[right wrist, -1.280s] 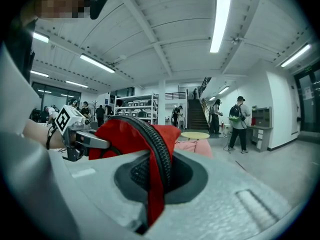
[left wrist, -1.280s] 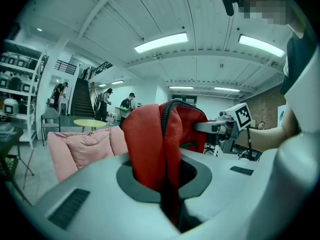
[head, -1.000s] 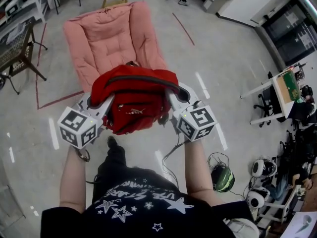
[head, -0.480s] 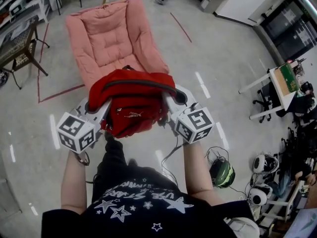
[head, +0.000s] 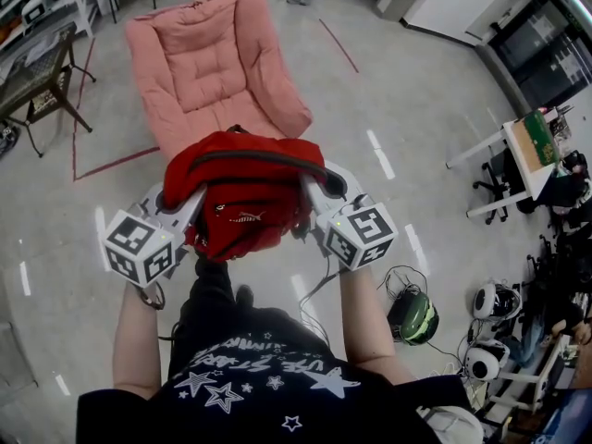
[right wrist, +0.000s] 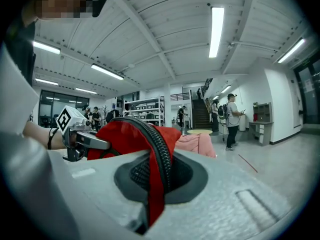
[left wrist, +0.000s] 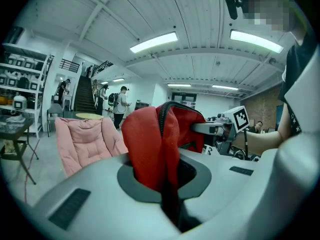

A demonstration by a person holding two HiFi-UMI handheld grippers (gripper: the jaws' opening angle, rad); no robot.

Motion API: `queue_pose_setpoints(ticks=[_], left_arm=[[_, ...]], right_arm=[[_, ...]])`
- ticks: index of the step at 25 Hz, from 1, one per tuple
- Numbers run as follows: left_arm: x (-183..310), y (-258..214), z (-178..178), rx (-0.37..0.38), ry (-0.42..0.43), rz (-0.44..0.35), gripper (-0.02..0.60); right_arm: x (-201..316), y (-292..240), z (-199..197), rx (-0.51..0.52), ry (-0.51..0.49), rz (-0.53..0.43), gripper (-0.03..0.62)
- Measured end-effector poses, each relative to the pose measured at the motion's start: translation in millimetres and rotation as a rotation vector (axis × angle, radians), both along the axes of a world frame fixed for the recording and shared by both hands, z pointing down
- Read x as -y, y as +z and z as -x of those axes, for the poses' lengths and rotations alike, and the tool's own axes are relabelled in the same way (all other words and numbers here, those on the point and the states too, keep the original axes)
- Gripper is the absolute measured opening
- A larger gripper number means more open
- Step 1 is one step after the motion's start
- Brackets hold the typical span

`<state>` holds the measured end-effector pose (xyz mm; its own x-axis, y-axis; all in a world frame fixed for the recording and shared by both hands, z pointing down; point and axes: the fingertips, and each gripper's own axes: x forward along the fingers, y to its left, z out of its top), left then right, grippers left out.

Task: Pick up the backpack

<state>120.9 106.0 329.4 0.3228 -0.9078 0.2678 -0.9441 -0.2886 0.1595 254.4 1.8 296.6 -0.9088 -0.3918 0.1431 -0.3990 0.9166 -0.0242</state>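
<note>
Left gripper view: your left gripper (left wrist: 169, 204) is clamped on a fold of the red backpack (left wrist: 147, 144), jaws pinched nearly together. Your right gripper (right wrist: 148, 209) is the same, closed on the backpack's zipper edge (right wrist: 160, 149). In the head view the backpack hangs between both grippers, clear of the floor (head: 416, 109), with the pink chair (head: 208, 58) just beyond it.
</note>
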Motion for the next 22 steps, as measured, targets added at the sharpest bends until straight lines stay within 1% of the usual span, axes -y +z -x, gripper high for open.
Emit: queue_pose_setpoints(ticks=[9, 14, 22], left_arm=[[-9, 12, -21, -0.034, -0.018, 0.015, 0.025], [-5, 14, -20, -0.036, -0.011, 0.022, 0.023], [1, 9, -13, -0.031, 0.002, 0.010, 0.021]], right_arm=[[-14, 10, -22, -0.016, 0.004, -0.005, 0.012], [-13, 14, -22, -0.027, 0.002, 0.003, 0.012], [-12, 10, -16, -0.031, -0.006, -0.023, 0.012]])
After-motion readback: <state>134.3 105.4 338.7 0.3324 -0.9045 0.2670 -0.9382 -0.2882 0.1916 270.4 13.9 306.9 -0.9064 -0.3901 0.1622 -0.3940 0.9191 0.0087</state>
